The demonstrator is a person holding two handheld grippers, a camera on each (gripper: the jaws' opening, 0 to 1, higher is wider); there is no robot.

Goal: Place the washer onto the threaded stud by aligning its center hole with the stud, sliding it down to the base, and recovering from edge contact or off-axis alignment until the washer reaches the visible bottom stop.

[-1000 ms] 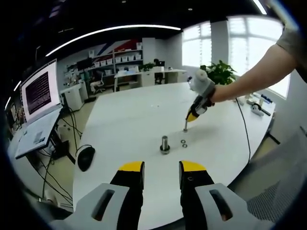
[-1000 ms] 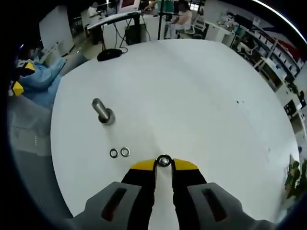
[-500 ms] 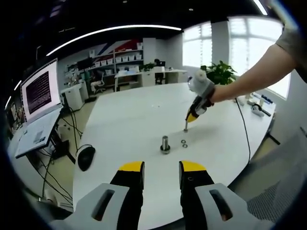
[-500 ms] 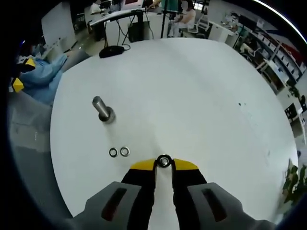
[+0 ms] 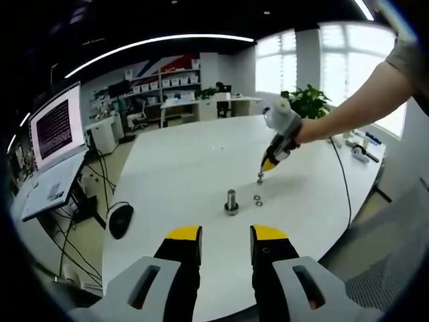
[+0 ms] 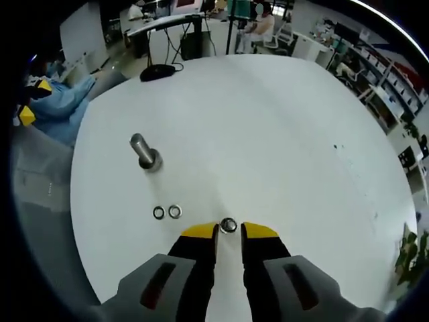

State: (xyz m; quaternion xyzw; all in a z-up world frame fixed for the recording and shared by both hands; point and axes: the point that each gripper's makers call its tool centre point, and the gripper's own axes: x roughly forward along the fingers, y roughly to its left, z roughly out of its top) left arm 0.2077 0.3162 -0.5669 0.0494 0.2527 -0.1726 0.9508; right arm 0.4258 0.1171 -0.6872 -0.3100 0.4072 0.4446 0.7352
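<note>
- Right hand-held gripper [image 6: 228,231] pinches a washer [image 6: 228,225] at its tips, just above the white tabletop [image 6: 281,134].
- Threaded stud [image 6: 143,152] stands upright, well apart from the held washer; two spare washers [image 6: 167,212] lie between.
- Left hand-held gripper [image 5: 226,236] has its jaws parted, holding nothing.
- Washer tilt is hard to read; level it, centre the hole over the stud tip, then lower.

Lines of text on the laptop screen [image 5: 55,127], too small and blurred to read.
</note>
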